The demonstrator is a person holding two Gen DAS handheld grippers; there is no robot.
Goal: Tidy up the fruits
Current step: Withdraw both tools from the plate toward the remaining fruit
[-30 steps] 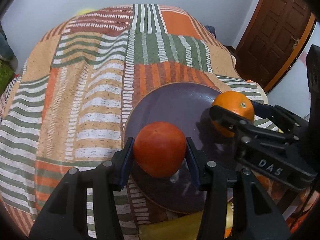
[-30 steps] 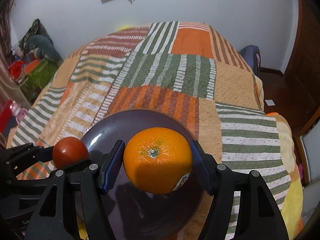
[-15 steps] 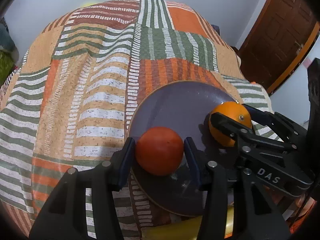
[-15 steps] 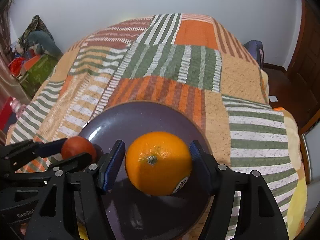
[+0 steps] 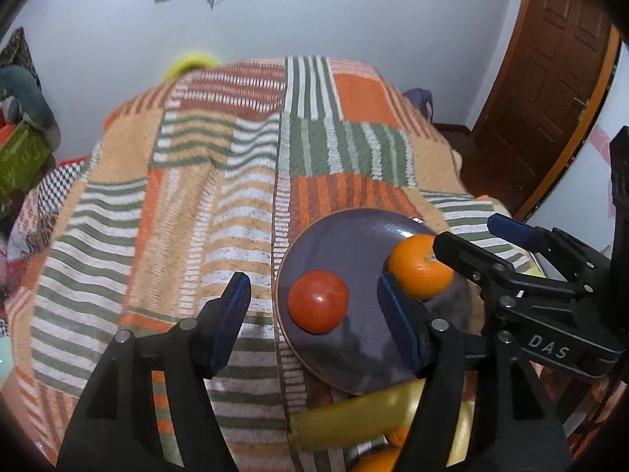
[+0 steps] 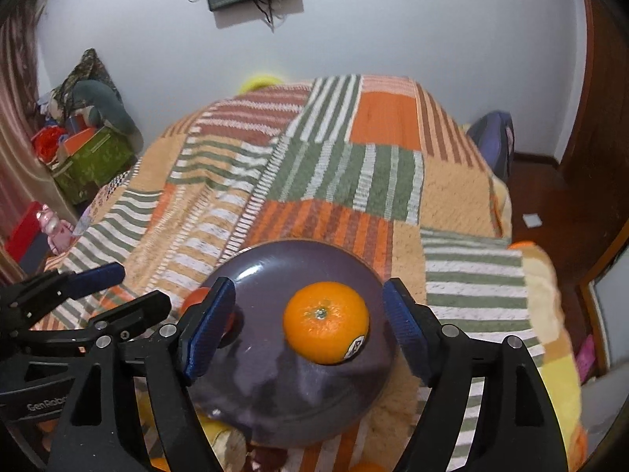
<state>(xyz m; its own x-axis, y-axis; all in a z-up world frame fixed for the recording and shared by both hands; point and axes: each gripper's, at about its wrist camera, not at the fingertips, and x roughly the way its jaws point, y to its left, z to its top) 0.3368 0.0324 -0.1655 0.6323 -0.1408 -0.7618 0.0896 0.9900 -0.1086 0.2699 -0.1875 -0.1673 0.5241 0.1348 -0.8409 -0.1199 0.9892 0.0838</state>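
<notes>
Nearest the cameras, at the bottom edge of the left wrist view, a yellow banana and further oranges are glimpsed below the plate rim, presumably waiting to be sorted. Just beyond them, the left gripper is seen with its jaws opening; the red tomato lies between them on the purple plate, but no pad presses on it. The right gripper is likewise opening, and the orange sits free between its blue pads on the same plate, stem end up, a sticker at its lower right. The two fruits are set apart on the plate, the tomato toward the left rim, the orange toward the right.

The step in hand is judged to be the release and withdrawal. It is best done by letting the jaws clear both fruits fully before lifting straight away, so that neither round fruit is nudged into rolling off the shallow plate.

Farther off, the striped patchwork bedspread is spread over the bed, with the white wall behind.
</notes>
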